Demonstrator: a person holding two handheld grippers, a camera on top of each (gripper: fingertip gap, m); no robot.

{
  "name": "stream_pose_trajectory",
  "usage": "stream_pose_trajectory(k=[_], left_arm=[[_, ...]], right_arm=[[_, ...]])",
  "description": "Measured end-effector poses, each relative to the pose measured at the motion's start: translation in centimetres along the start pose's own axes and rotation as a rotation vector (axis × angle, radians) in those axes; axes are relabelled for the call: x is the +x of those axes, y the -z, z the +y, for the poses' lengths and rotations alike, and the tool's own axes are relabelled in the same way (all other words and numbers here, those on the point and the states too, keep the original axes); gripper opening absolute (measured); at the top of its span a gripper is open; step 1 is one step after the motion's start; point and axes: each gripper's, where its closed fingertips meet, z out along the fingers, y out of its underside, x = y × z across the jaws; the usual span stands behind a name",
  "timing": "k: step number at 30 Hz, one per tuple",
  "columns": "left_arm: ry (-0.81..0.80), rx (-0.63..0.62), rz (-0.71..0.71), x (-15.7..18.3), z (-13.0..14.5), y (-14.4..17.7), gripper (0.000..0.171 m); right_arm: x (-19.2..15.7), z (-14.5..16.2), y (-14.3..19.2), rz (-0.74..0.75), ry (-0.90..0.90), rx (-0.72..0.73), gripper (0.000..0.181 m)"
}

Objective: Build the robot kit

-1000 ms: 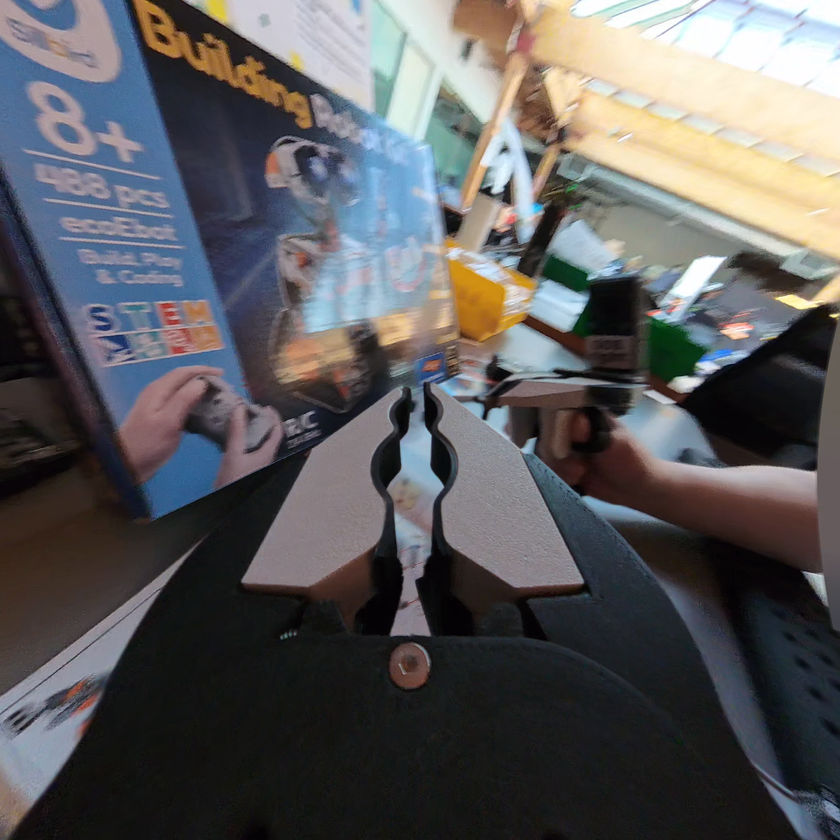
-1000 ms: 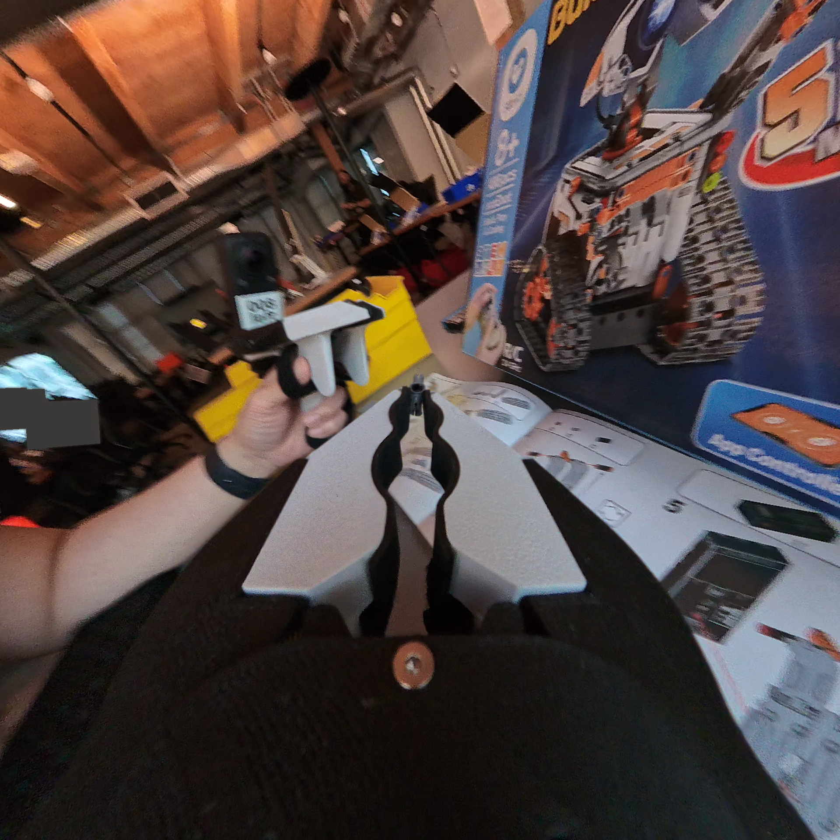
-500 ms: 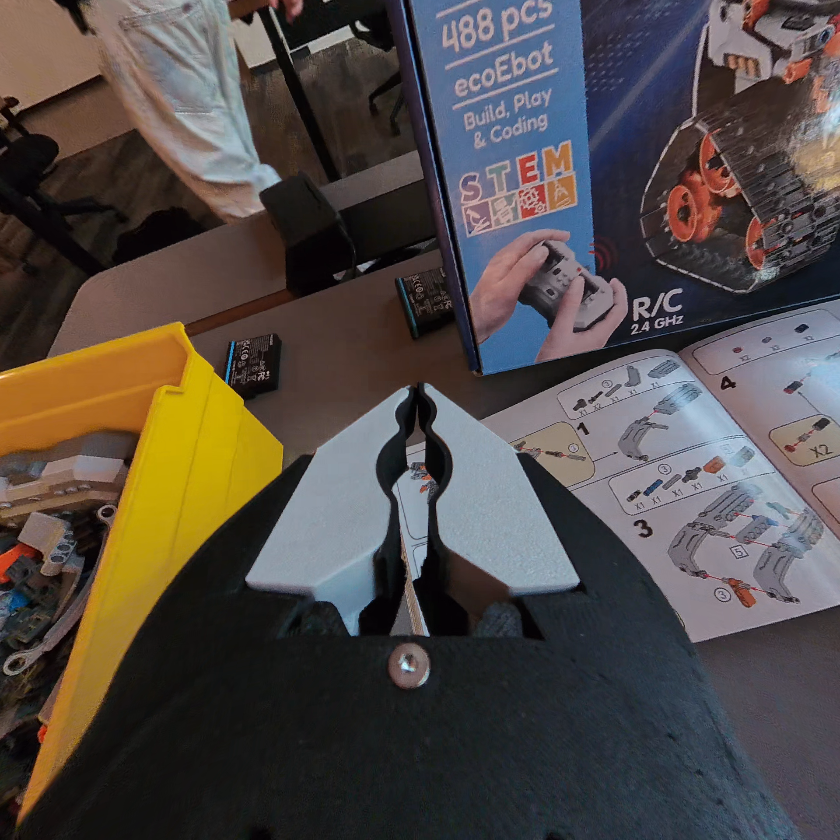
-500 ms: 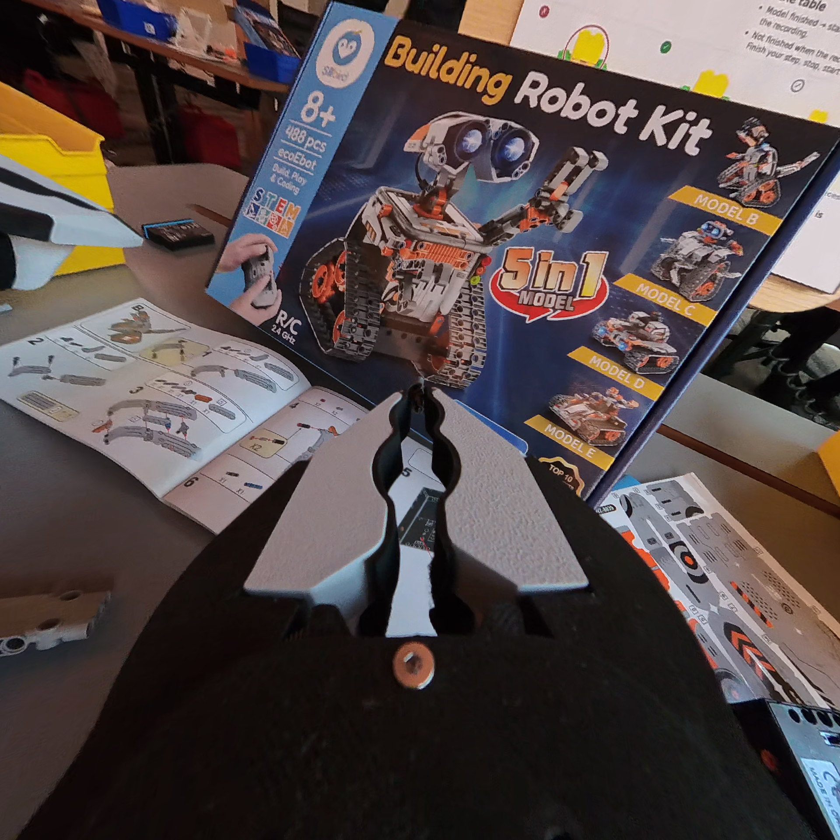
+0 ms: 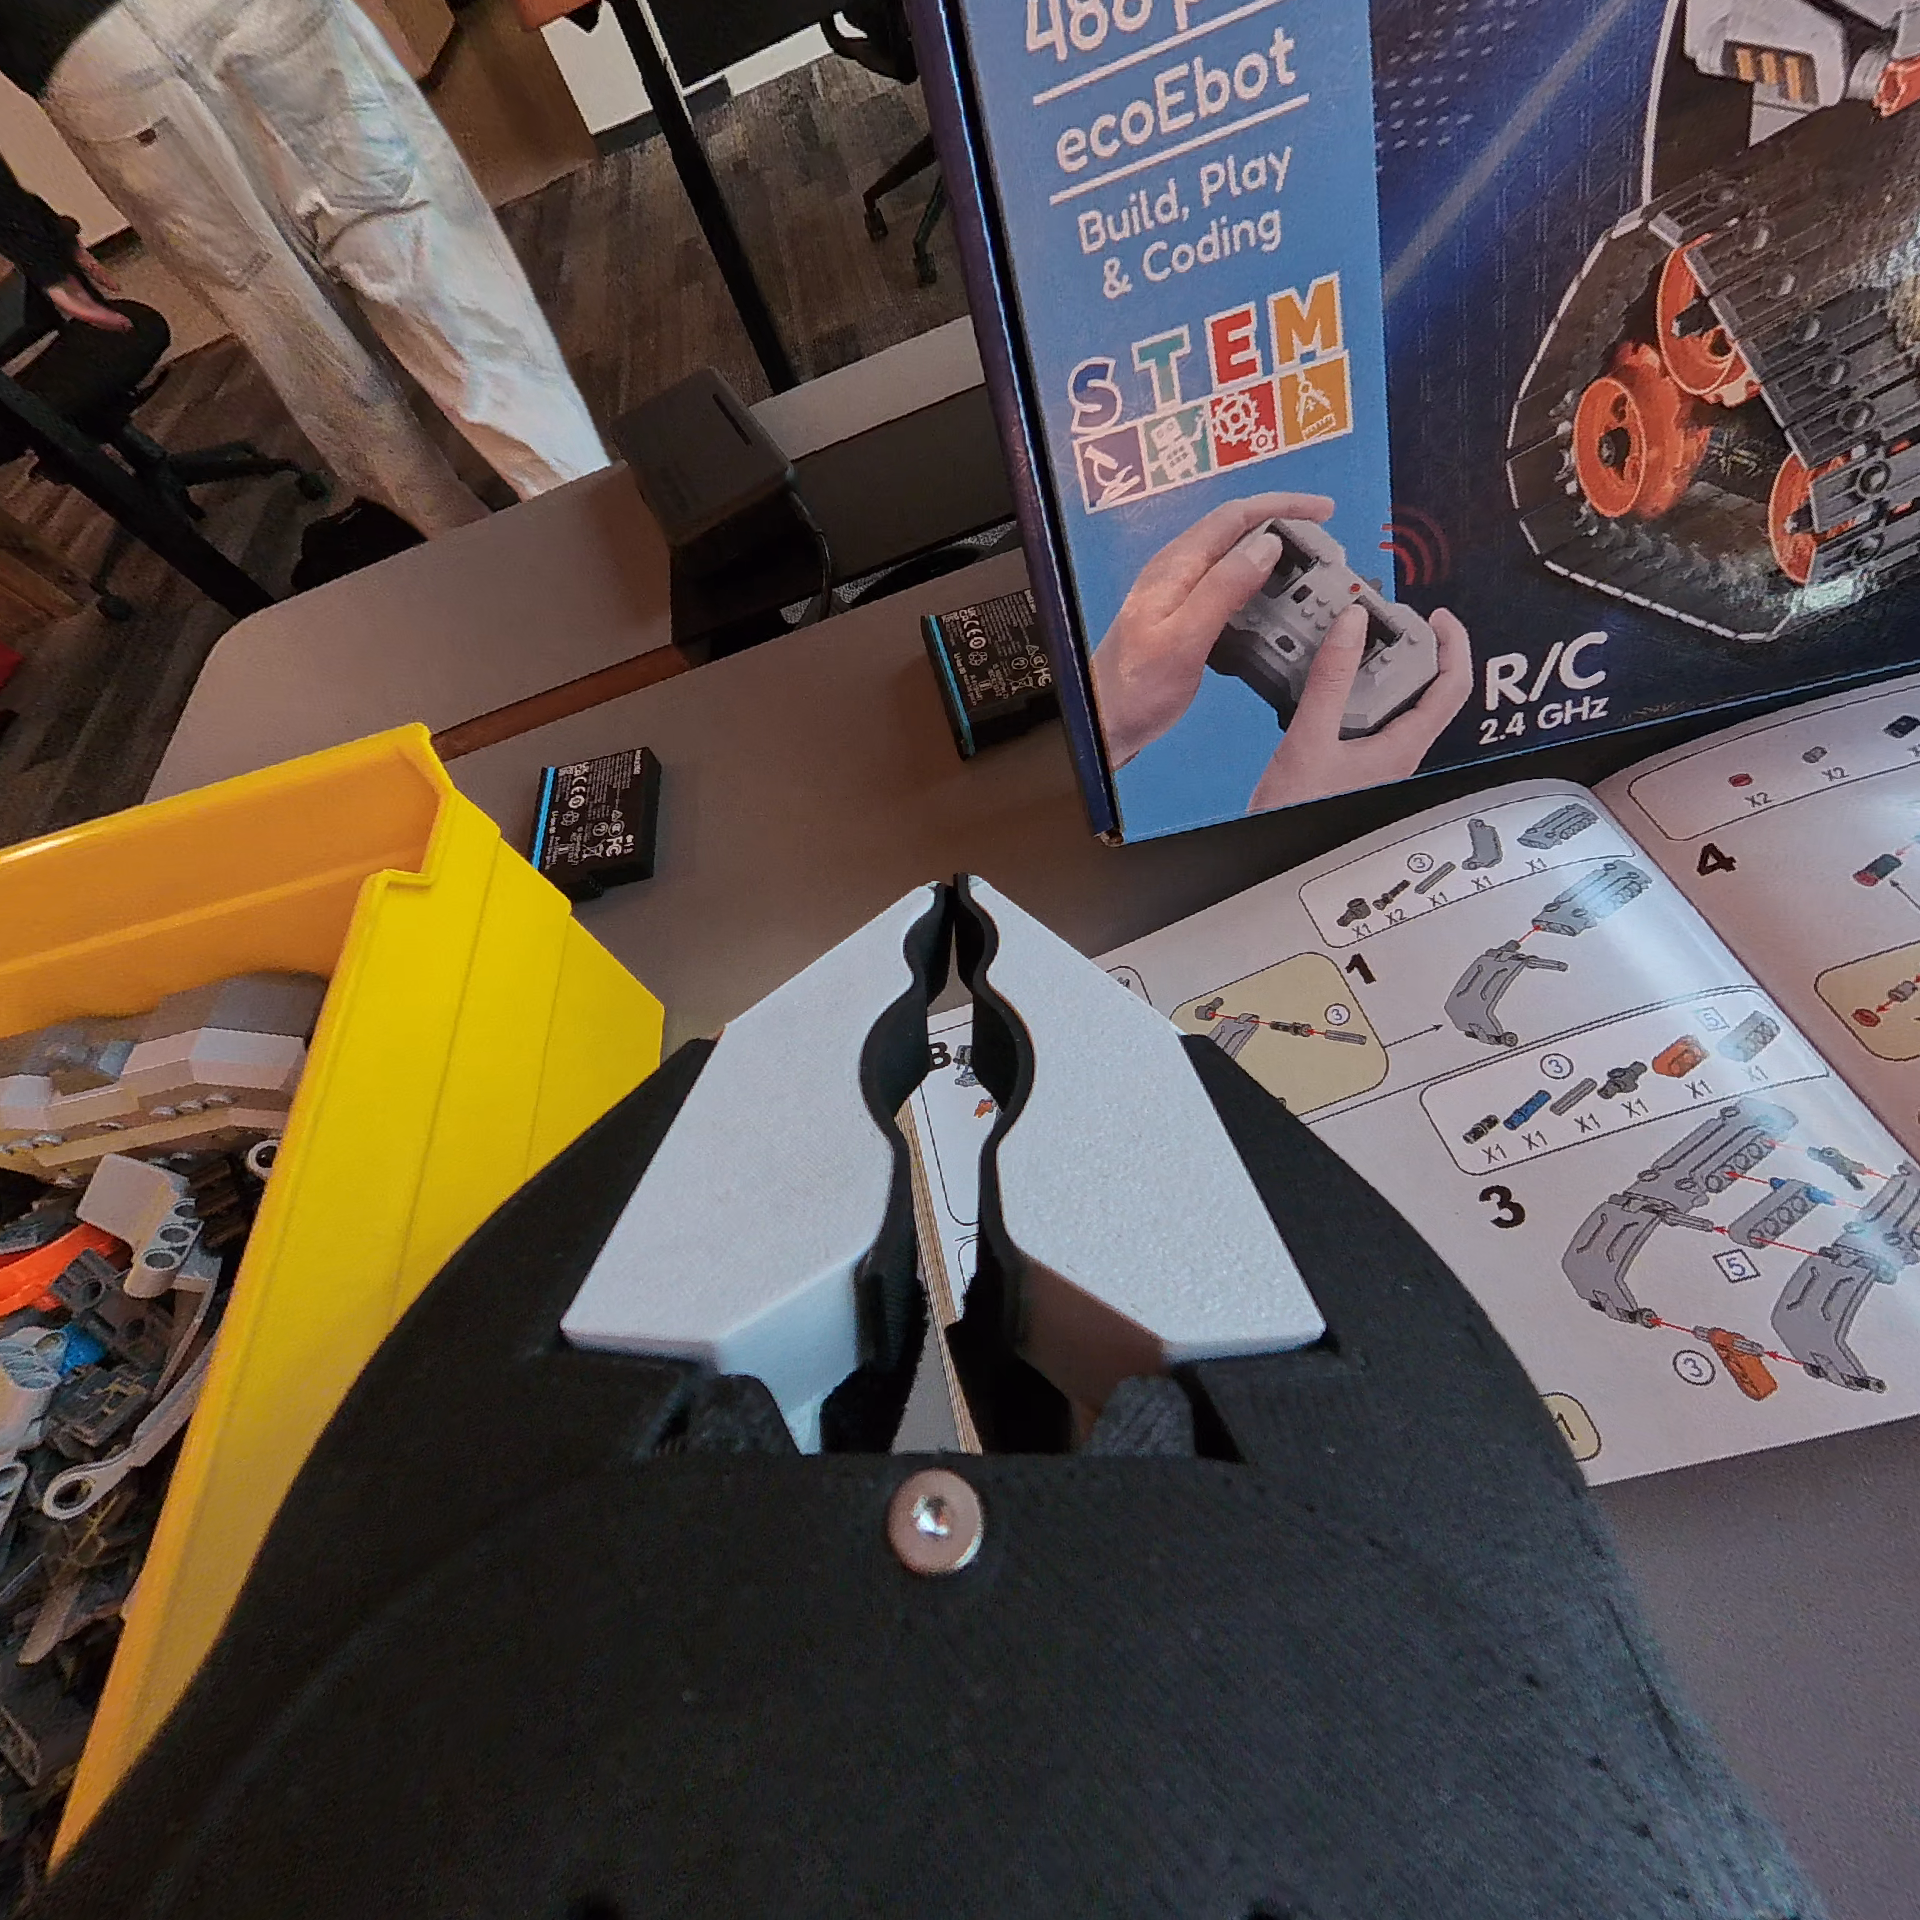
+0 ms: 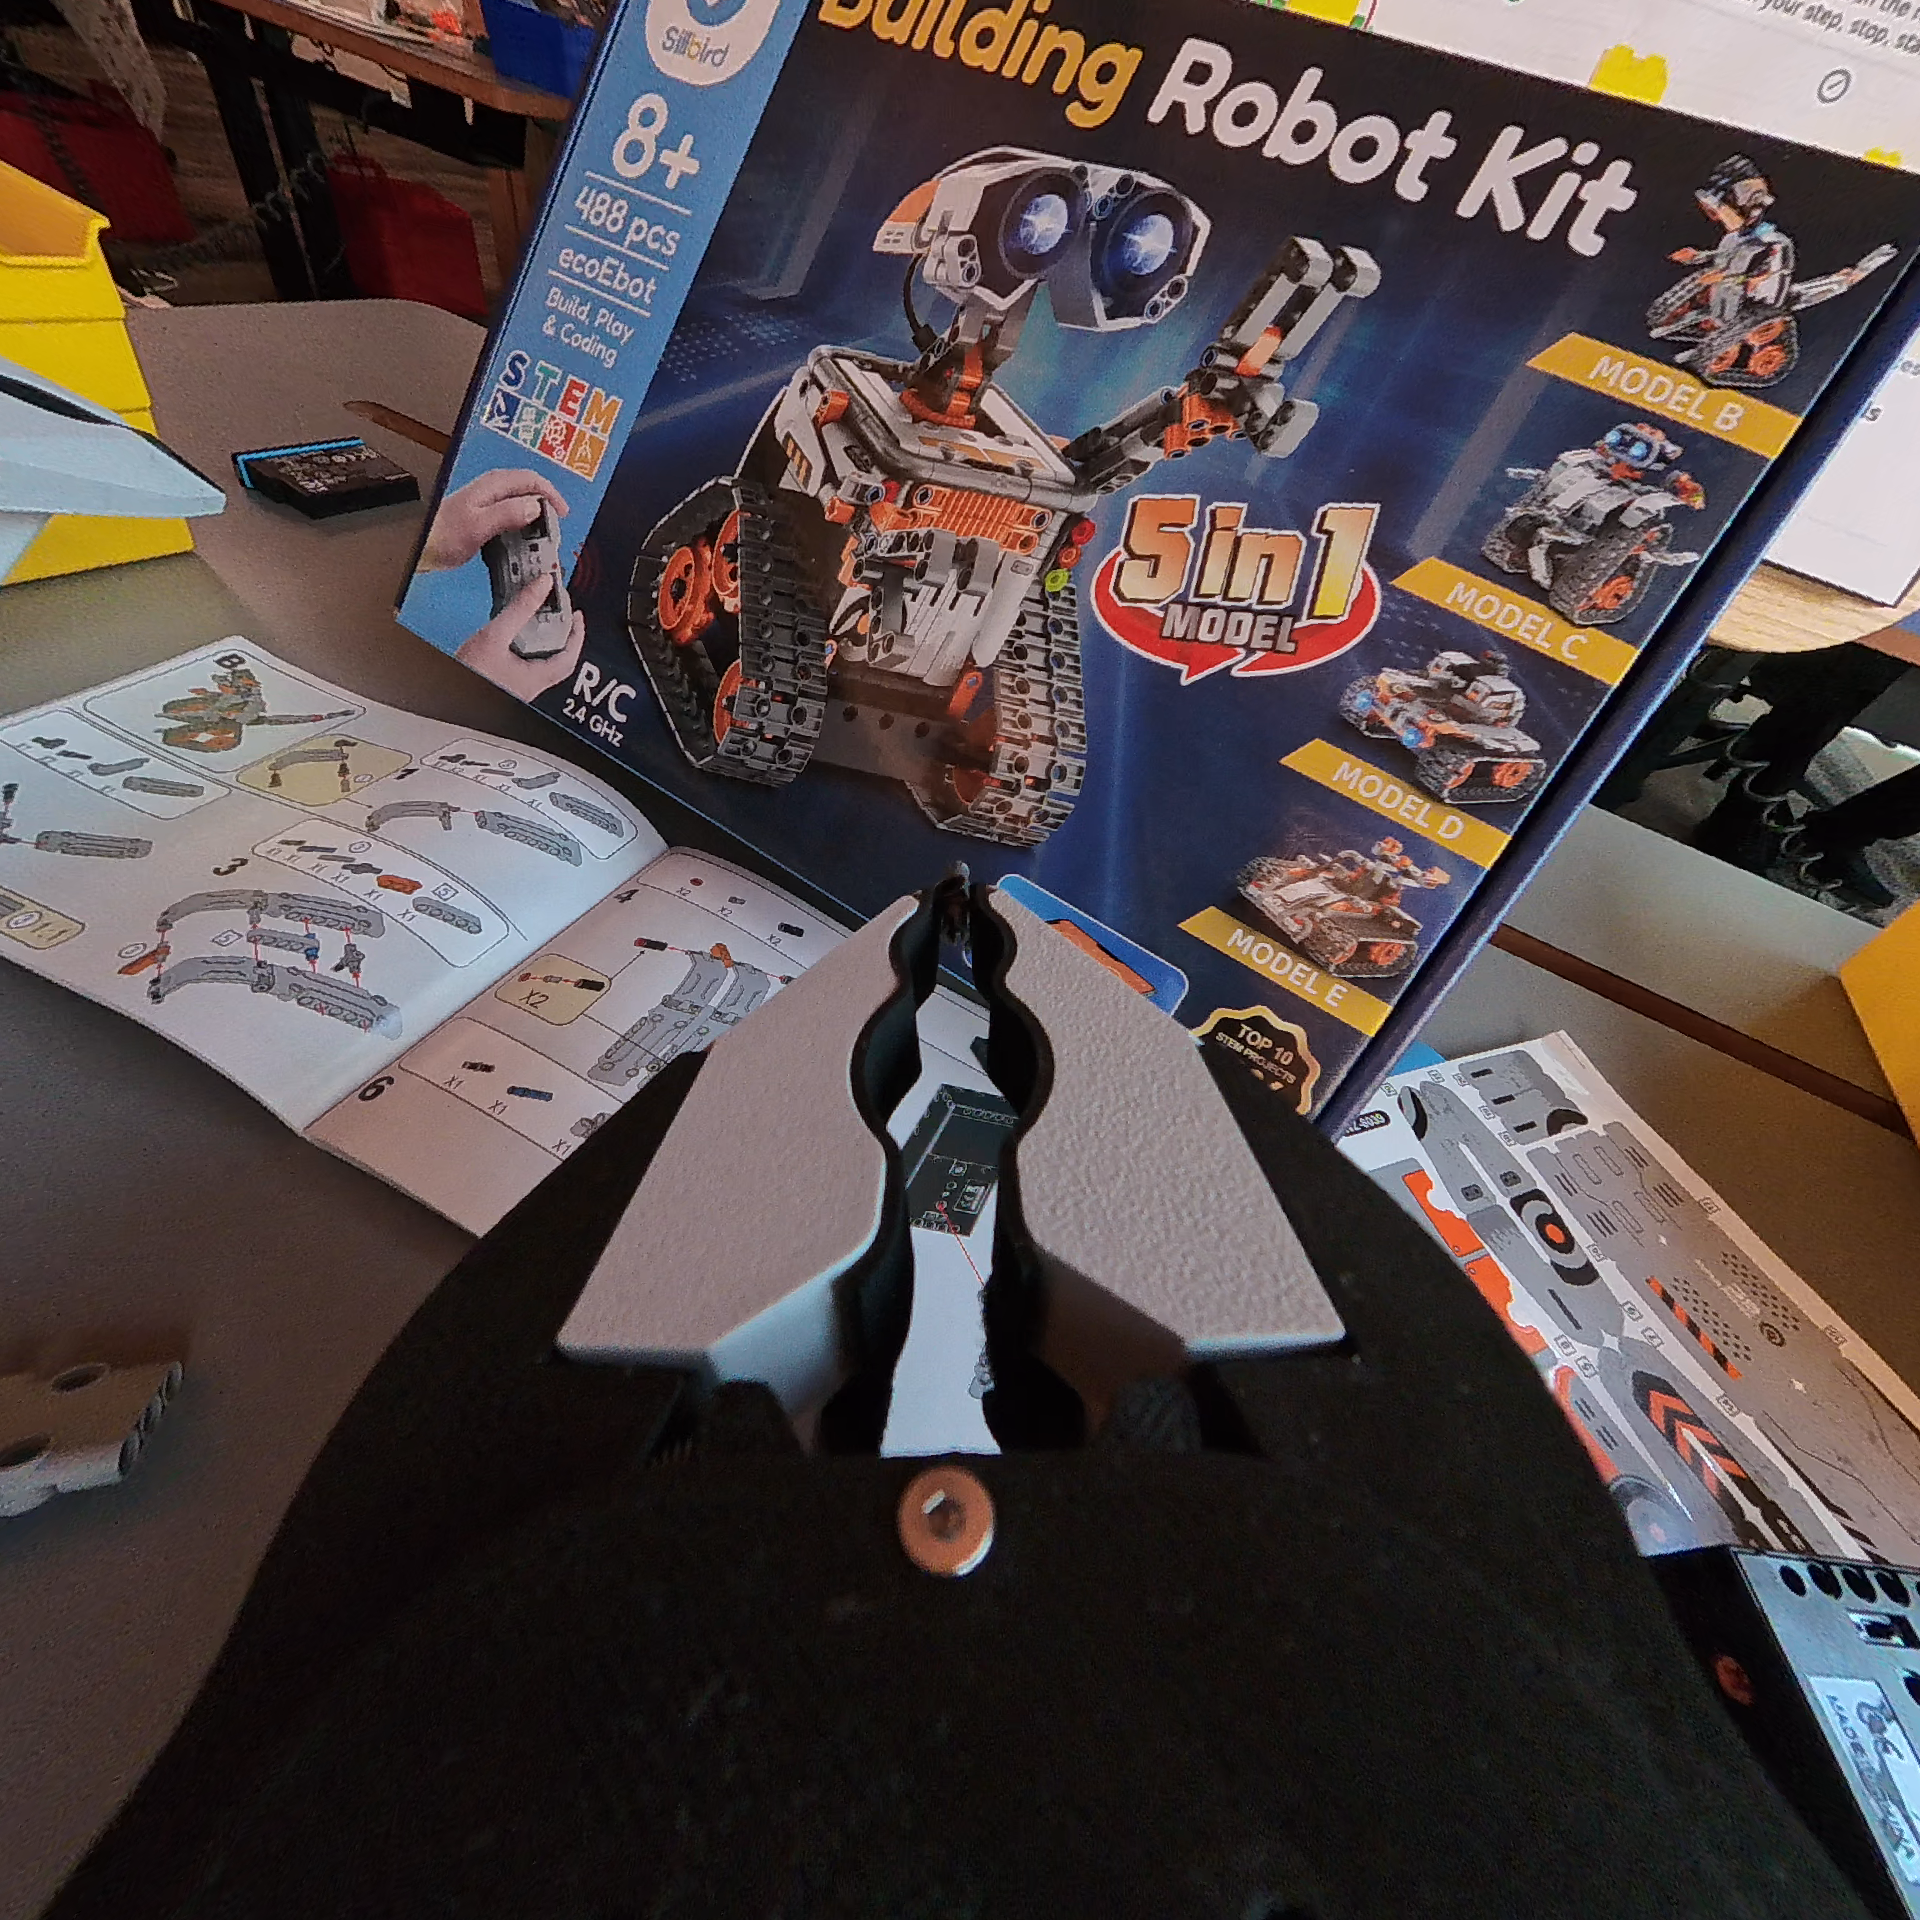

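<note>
In the left wrist view my left gripper (image 5: pixel 954 885) has its tips pressed together on nothing, hovering over the open instruction booklet (image 5: pixel 1538 1101) on the grey surface (image 5: pixel 821 790). Since half a second ago it has edged closer to the robot kit box (image 5: pixel 1455 364); the yellow bin (image 5: pixel 436 1039) of building parts remains at left, two black battery packs (image 5: pixel 601 821) beyond.

In the right wrist view my right gripper (image 6: pixel 954 896) is clamped on a tiny dark pin (image 6: pixel 953 891), nearer the box (image 6: pixel 1143 468) than before, with a sticker sheet (image 6: pixel 1621 1278) at right and a grey beam piece (image 6: pixel 78 1423) at left
</note>
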Motion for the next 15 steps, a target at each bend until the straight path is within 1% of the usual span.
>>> stream_pose_trajectory(k=[15], left_arm=[[0.057, 0.058, 0.065, 0.95, -0.92, 0.49, 0.002]], right_arm=[[0.28, -0.6, 0.46, 0.007, 0.003, 0.026, 0.003]])
